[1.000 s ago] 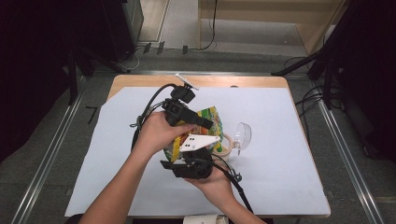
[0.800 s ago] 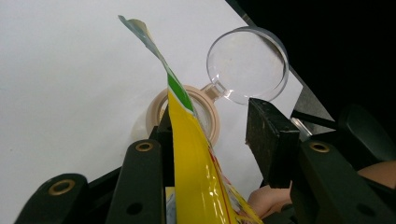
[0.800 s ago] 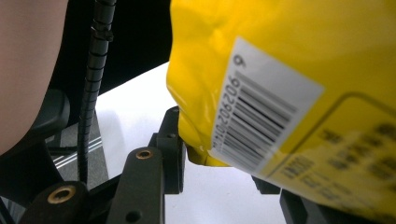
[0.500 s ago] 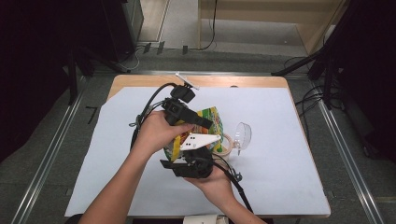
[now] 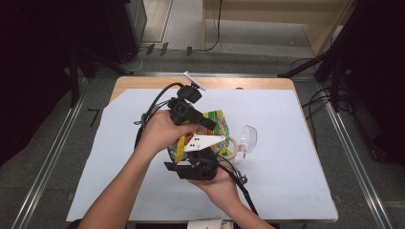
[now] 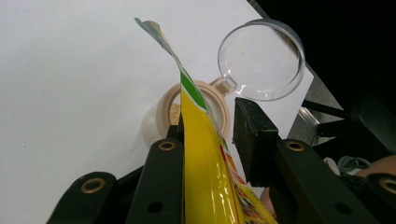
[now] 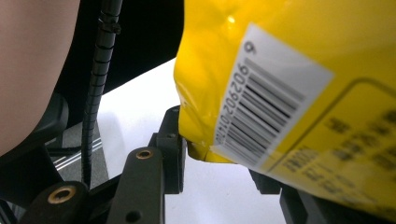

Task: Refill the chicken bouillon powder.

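A yellow snack bag [image 5: 218, 120] is held up between both grippers above a small jar [image 5: 234, 146] with a beige rim. The jar's clear hinged lid [image 5: 249, 138] stands open to the right. My left gripper [image 5: 210, 126] grips the bag's upper part. In the left gripper view the bag [image 6: 201, 140] runs edge-on between the jaws of the left gripper [image 6: 210, 121], its torn tip over the jar mouth [image 6: 196, 100], with the lid [image 6: 261, 58] beyond. My right gripper [image 7: 217, 161] is shut on the lower corner of the bag [image 7: 280, 70], below the barcode.
A white sheet [image 5: 291, 167] covers the wooden table [image 5: 239, 82]. A small white strip [image 5: 194, 79] lies at the far edge. Black cables [image 5: 153, 107] trail from the left gripper, and another cable [image 5: 243, 191] runs toward the front edge.
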The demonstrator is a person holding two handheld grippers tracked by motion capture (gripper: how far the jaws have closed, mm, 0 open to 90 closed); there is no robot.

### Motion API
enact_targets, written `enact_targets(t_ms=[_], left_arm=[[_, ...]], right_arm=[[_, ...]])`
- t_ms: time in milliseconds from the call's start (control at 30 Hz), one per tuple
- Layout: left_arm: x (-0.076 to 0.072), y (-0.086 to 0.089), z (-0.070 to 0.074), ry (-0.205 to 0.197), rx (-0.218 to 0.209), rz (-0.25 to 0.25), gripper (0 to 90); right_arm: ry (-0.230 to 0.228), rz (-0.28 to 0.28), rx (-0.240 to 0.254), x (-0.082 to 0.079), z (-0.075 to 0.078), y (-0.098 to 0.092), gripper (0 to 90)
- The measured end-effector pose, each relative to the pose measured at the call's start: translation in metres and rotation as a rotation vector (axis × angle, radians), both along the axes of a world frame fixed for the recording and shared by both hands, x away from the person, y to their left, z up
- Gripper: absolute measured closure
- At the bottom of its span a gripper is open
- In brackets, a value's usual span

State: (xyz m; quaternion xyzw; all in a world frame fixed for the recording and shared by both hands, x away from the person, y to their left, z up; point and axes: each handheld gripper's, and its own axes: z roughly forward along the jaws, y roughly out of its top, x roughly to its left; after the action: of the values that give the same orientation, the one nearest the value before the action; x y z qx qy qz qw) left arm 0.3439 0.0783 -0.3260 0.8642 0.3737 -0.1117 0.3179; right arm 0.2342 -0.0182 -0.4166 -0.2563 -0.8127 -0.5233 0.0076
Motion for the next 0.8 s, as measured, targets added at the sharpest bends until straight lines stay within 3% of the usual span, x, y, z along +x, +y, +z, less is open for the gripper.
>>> enact_targets(t_ms=[800], left_arm=[[-0.0061,0.0002,-0.0012,-0.032,-0.018,-0.001,71.8]], right_arm=[[-0.029,-0.001,-0.018,-0.0021,-0.0040,-0.0001,64.0]])
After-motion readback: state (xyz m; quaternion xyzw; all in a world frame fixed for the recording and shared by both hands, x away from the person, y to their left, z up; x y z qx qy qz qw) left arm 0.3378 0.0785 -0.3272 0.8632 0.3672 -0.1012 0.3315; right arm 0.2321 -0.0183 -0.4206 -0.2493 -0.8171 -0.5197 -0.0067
